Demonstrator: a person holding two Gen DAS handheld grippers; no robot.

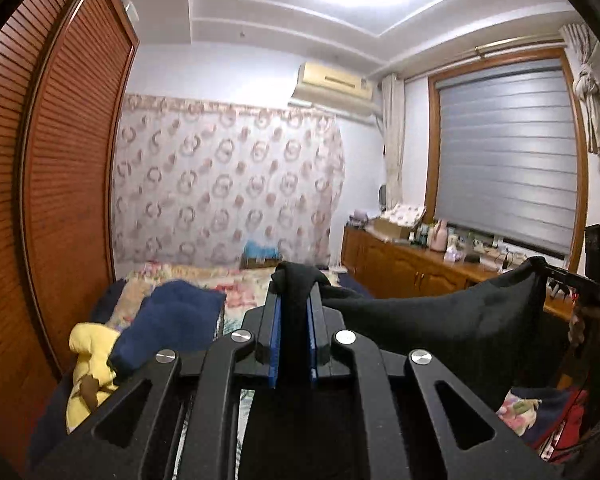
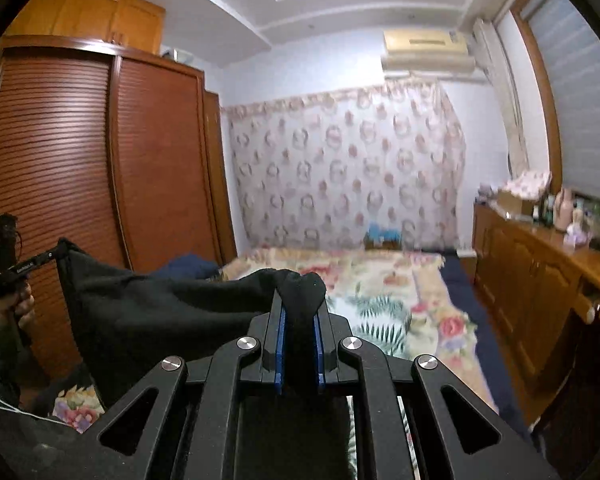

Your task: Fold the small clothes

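Hanging black garment point(image 1: 452, 320) hides bed point(image 1: 244, 284) — lower hem cropped

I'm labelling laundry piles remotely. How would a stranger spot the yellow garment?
Start at the louvred wooden wardrobe and drop to the bed's near corner beside it. The yellow garment lies crumpled there against a navy garment, the only bright yellow thing around.

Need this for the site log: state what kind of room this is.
Most likely a home bedroom: a bed with a floral cover, a louvred wooden wardrobe, and a wall air conditioner above a patterned curtain.
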